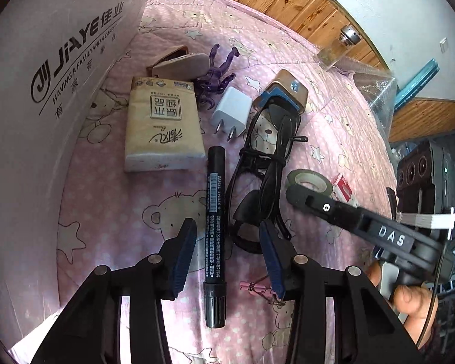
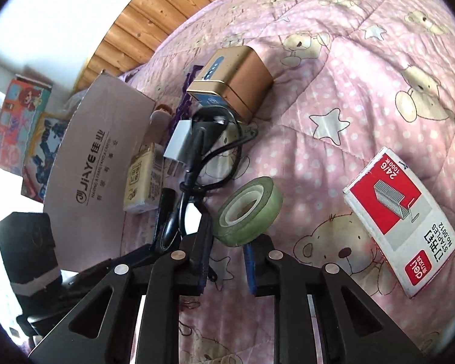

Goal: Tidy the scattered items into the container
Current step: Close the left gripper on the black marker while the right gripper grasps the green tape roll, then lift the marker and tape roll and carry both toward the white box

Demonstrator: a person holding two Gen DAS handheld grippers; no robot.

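My two grippers hang over a pink bear-print quilt point(image 1: 333, 69) strewn with small items, a cardboard box point(image 1: 45, 91) standing at its left edge.

Nearest me, my left gripper point(image 1: 227, 257) has its fingers spread wide on either side of a black marker point(image 1: 215, 236), not touching it; a small pink clip point(image 1: 257, 288) lies by the right pad. My right gripper point(image 2: 227, 261) also has its fingers apart, just below a green tape roll point(image 2: 248, 212), and whether they touch it I cannot tell. A red staples box point(image 2: 403, 227) lies to its right. Farther out sit black glasses point(image 1: 261, 182), a tissue pack point(image 1: 163, 127), a white charger point(image 1: 232, 112), a gold tin point(image 2: 236, 82) and a purple hair claw point(image 1: 215, 75).
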